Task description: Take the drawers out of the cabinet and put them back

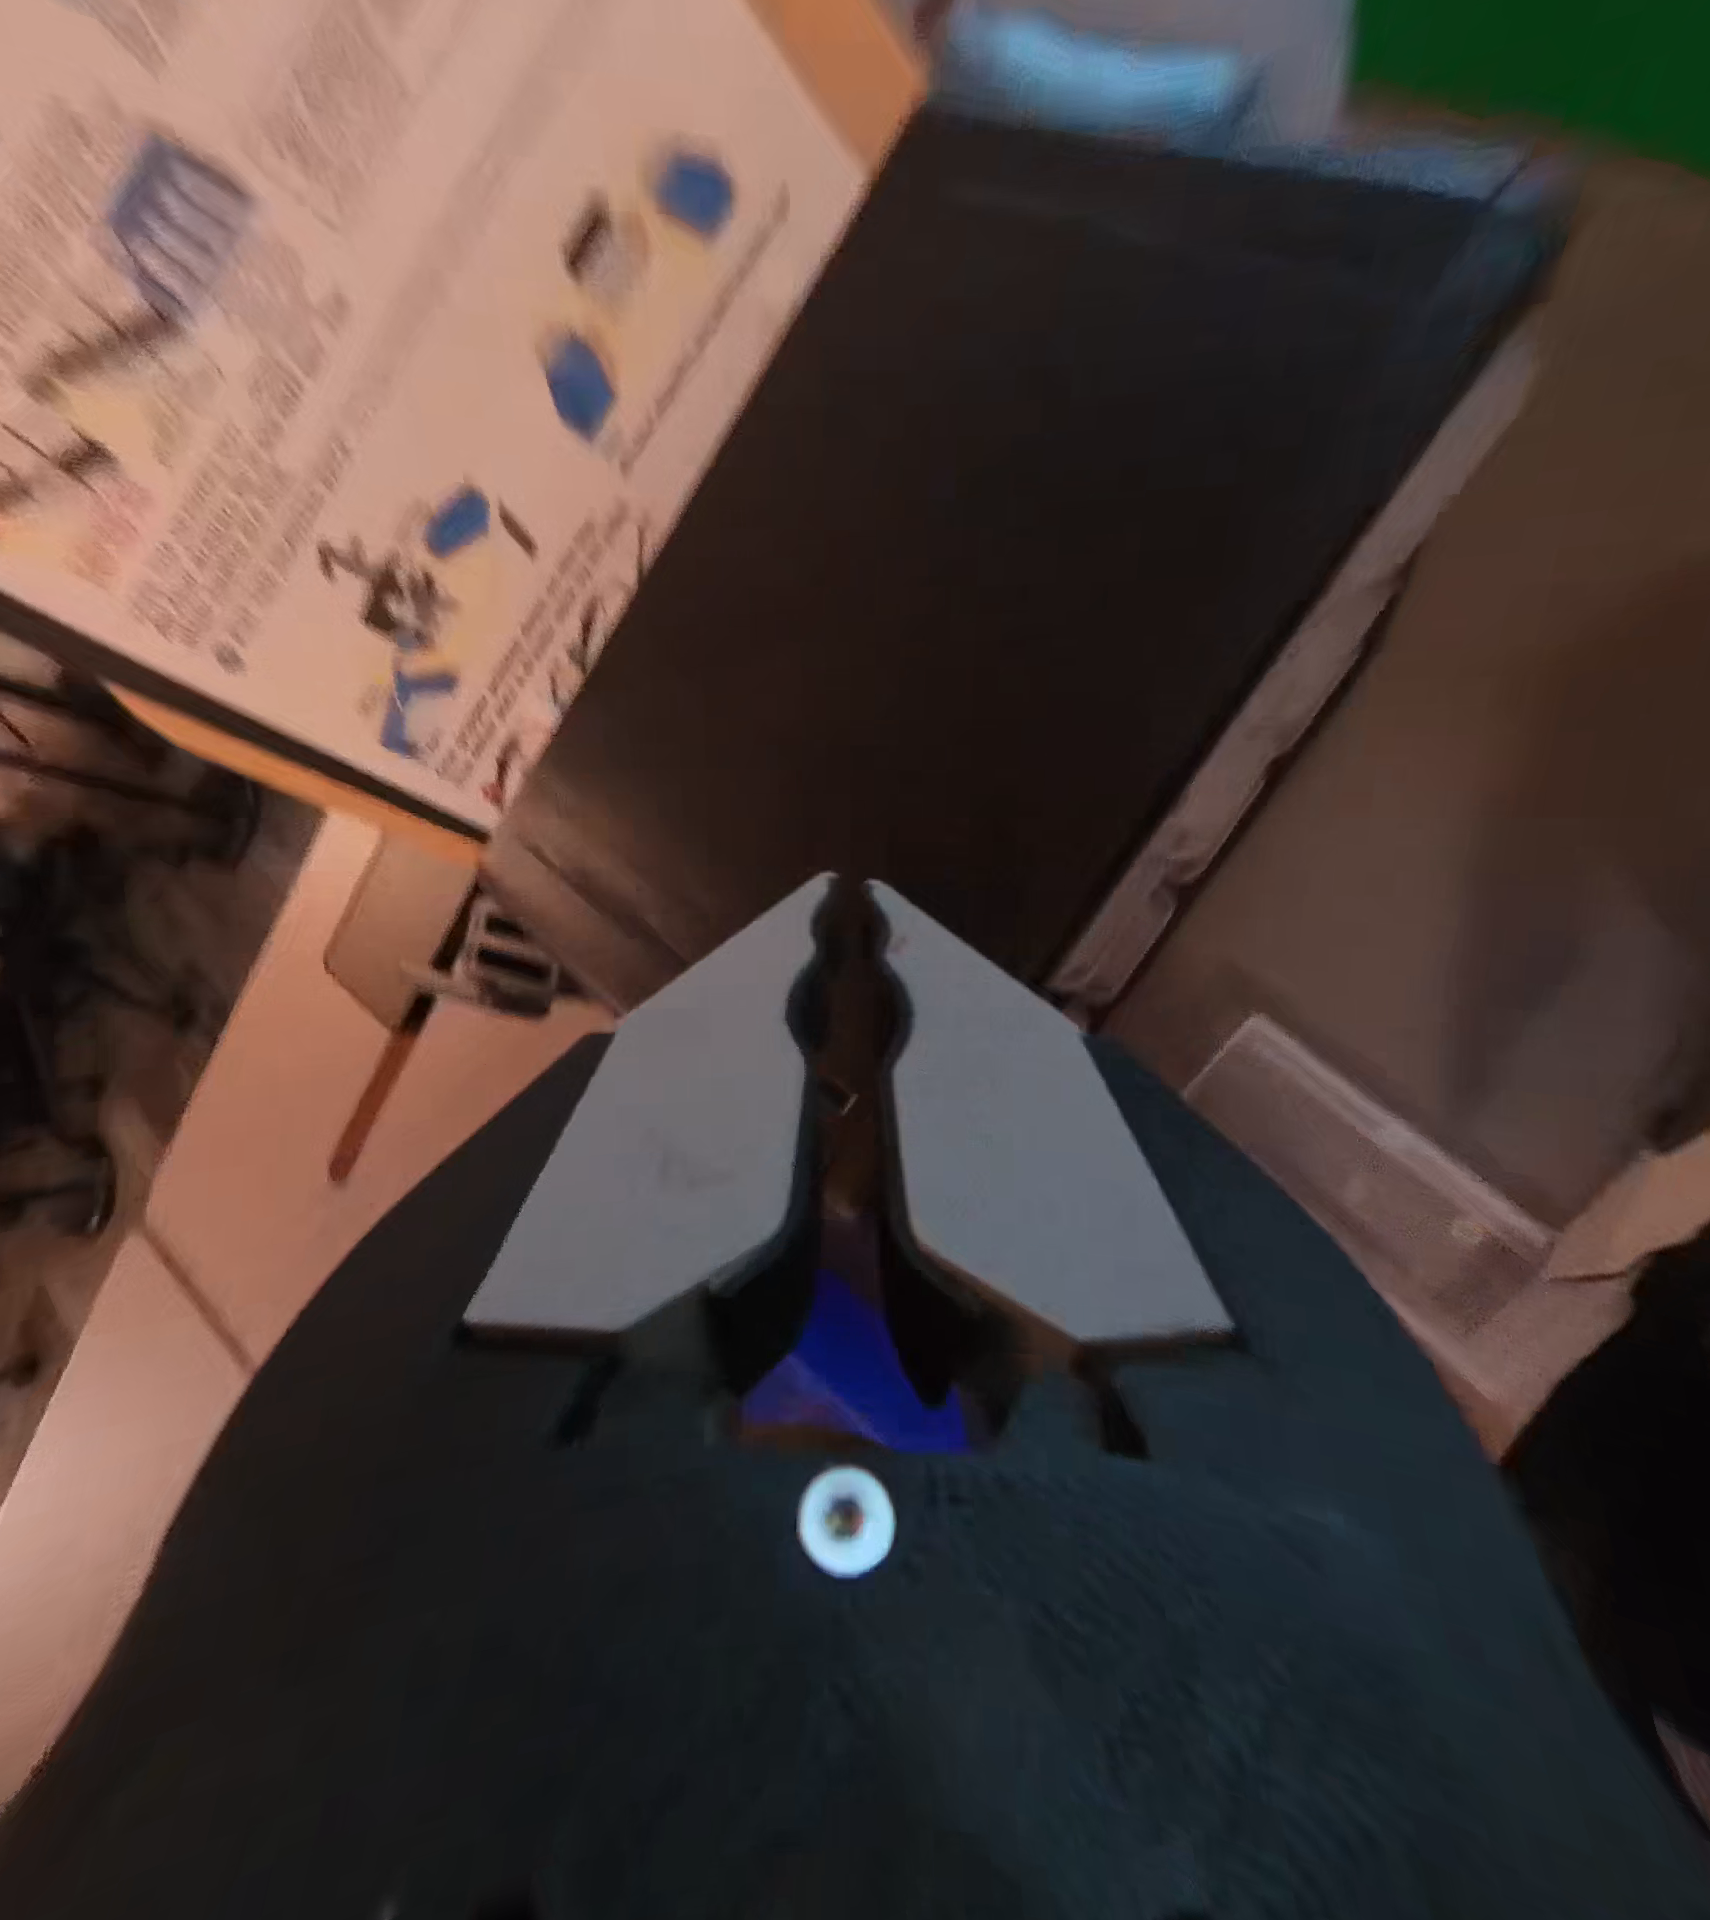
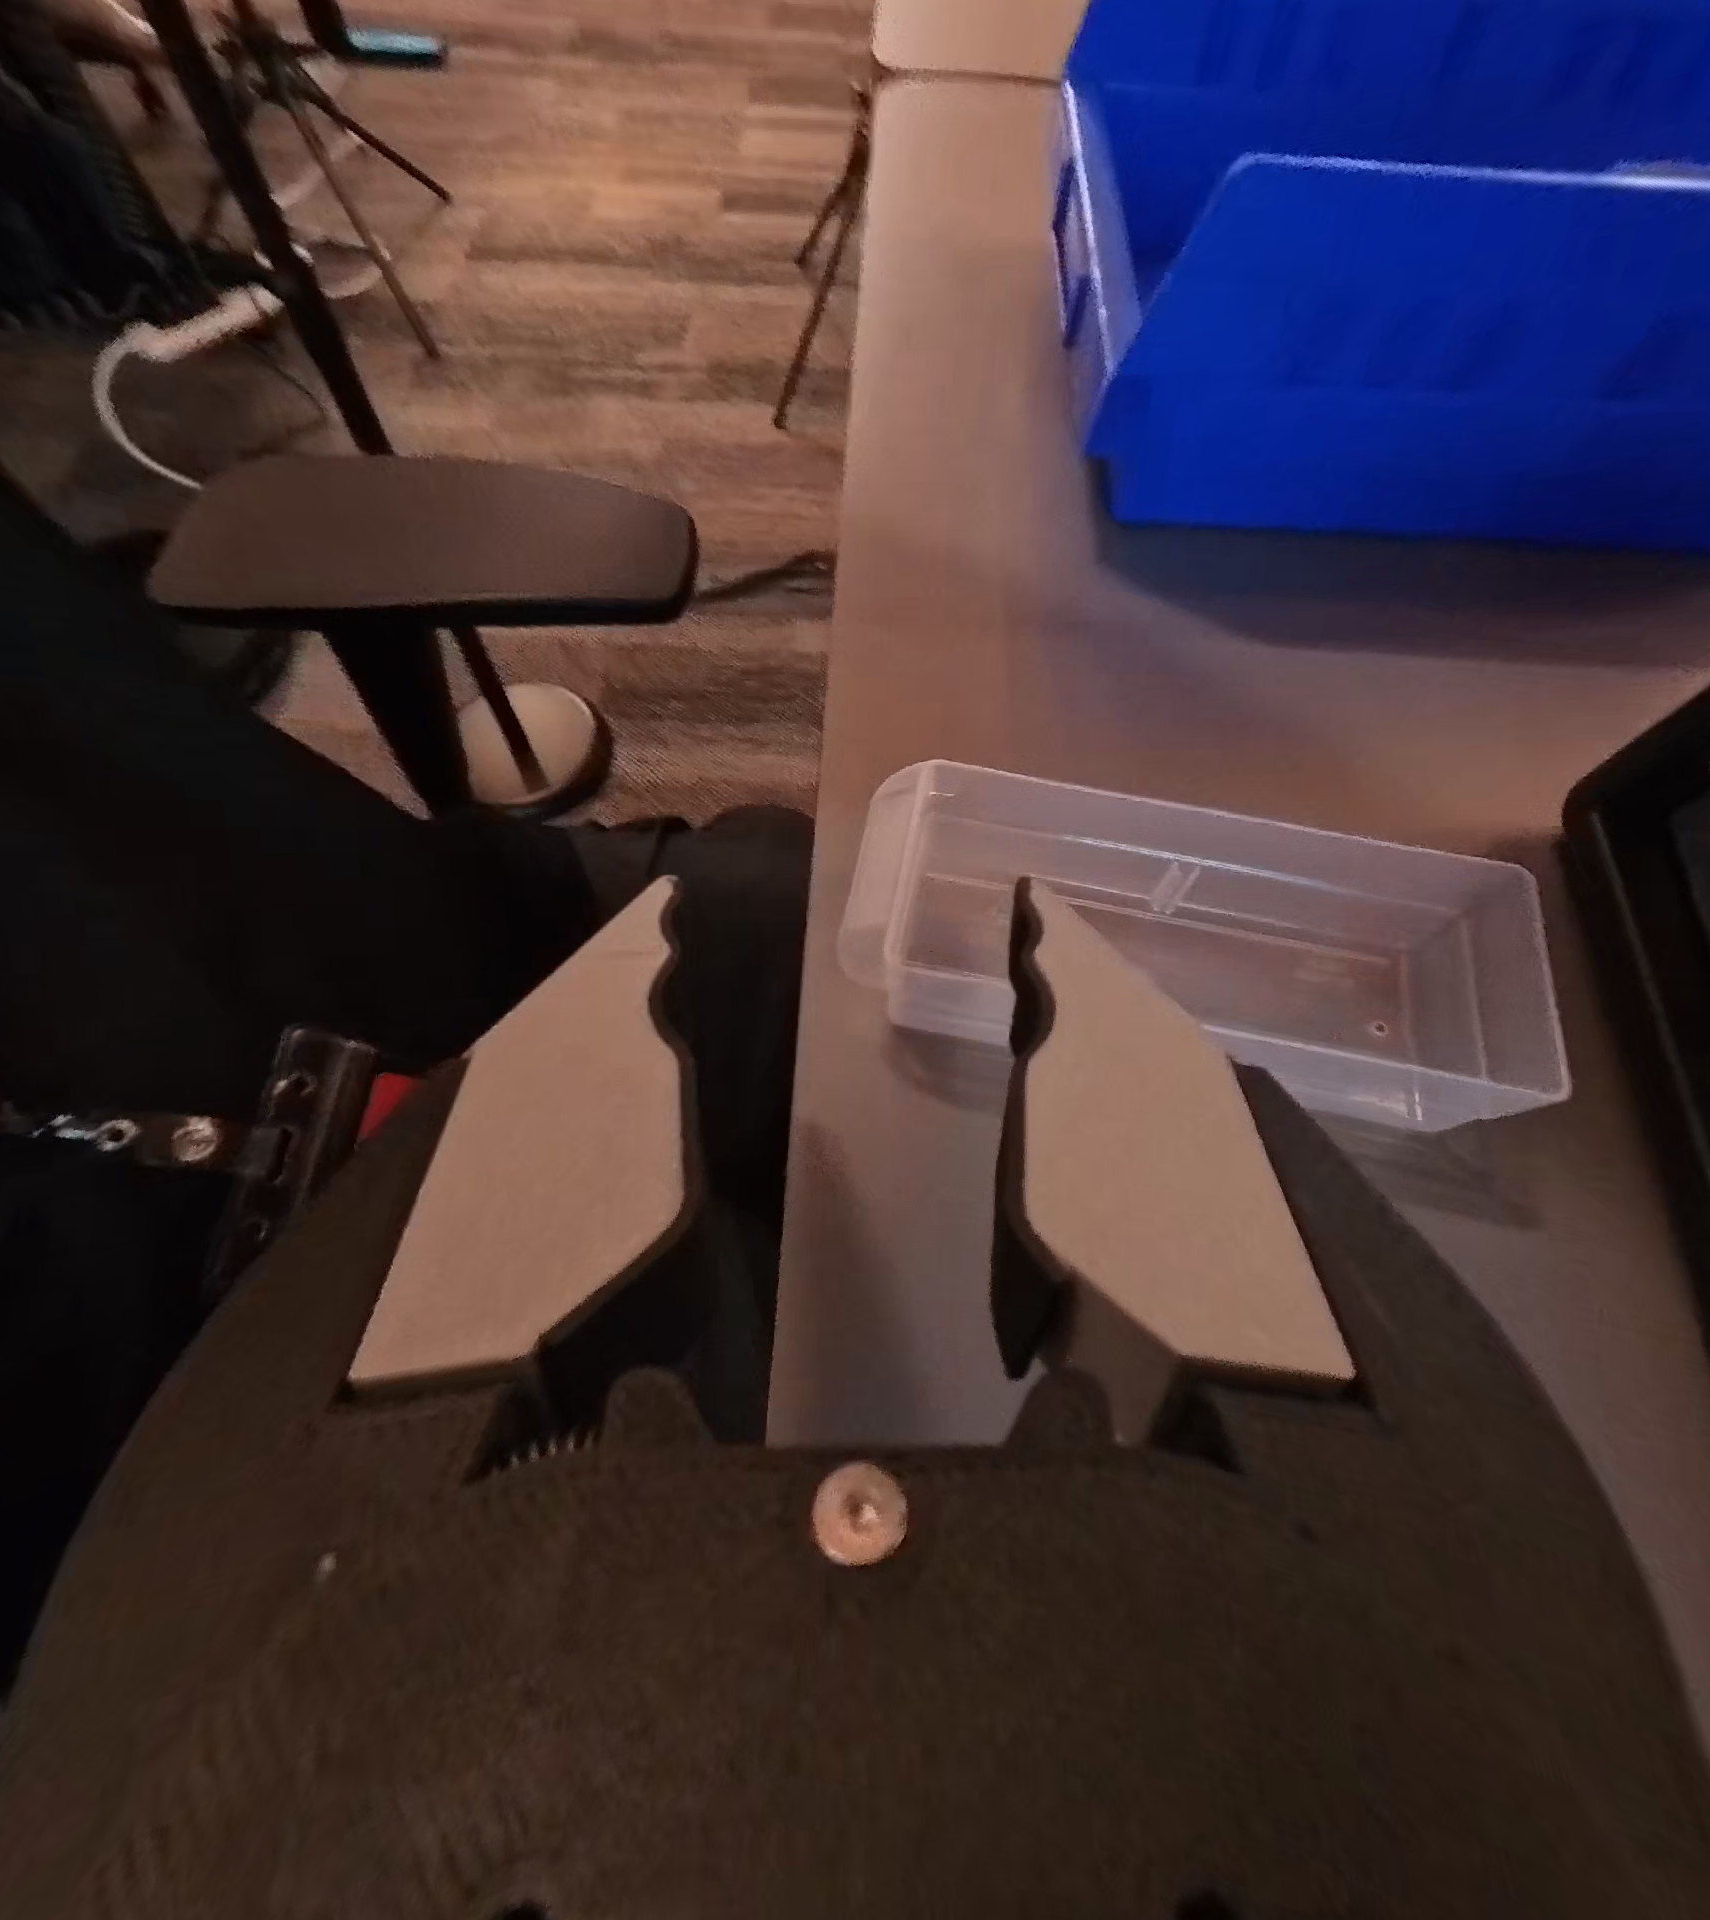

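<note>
Clear drawer beside spread right tongs.

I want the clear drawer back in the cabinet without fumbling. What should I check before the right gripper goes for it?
1. Right gripper open: ok, wide gap between the fingers.
2. Drawer within reach on the table: ok, just ahead, upright.
3. Drawer empty: ok, nothing shows inside.
4. Fingers around a drawer wall: not ok, the gripper is off to its left, over the table edge.
5. Cabinet slot free: cannot tell, only its edge shows.
6. Left gripper clear of the work: ok, shut, over a dark surface.
</note>
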